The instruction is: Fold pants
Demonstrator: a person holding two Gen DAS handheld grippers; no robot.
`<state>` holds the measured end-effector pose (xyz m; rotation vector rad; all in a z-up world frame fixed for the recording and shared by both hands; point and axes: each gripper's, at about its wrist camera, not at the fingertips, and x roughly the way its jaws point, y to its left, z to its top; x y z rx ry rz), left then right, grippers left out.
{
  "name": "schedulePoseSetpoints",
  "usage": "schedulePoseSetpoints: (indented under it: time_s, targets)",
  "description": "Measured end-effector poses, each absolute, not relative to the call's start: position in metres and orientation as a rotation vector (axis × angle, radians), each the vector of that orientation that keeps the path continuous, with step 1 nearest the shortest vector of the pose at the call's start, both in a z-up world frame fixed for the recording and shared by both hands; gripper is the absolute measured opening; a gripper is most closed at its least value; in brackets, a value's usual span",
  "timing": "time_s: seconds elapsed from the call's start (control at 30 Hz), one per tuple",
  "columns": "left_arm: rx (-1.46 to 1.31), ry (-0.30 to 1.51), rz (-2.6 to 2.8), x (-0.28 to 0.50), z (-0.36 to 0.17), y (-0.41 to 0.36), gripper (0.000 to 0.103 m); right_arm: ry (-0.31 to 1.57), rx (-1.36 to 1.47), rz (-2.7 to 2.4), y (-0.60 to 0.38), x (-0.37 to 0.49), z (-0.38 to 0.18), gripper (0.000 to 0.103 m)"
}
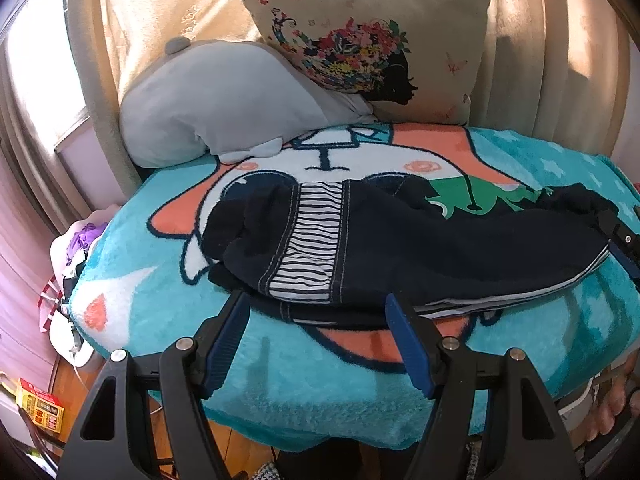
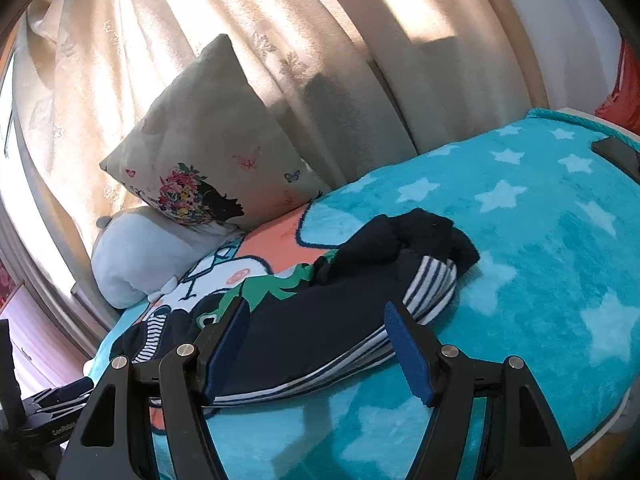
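Note:
Dark navy pants (image 1: 400, 240) with a striped lining lie sideways on a turquoise cartoon blanket (image 1: 280, 380), waistband to the left, legs to the right. My left gripper (image 1: 316, 308) is open, its fingertips at the near edge of the waistband. In the right wrist view the pants (image 2: 320, 320) show their bunched leg ends and striped cuffs. My right gripper (image 2: 314, 312) is open, its jaws on either side of the near edge of the legs. The right gripper also shows at the right edge of the left wrist view (image 1: 624, 240).
A grey plush pillow (image 1: 208, 100) and a beige flowered cushion (image 1: 368, 36) stand at the back against curtains. A dark flat object (image 2: 616, 156) lies on the blanket's far right. Clothes (image 1: 76, 248) and a box (image 1: 40, 404) sit on the floor at left.

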<state>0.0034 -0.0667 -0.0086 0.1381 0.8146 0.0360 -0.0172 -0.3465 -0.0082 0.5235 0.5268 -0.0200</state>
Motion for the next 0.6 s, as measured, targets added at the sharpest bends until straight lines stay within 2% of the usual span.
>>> schedulePoseSetpoints:
  time_s: [0.33,0.6]
  targets:
    - [0.162,0.842,-0.01,0.02,-0.01,-0.085,0.07,0.497,0.552,-0.066,-0.372,-0.025,-0.009,0.074]
    - [0.103,0.912,-0.334,0.091,0.023,-0.148,0.071,0.534,0.574,-0.132,-0.396,-0.029,-0.02,0.074]
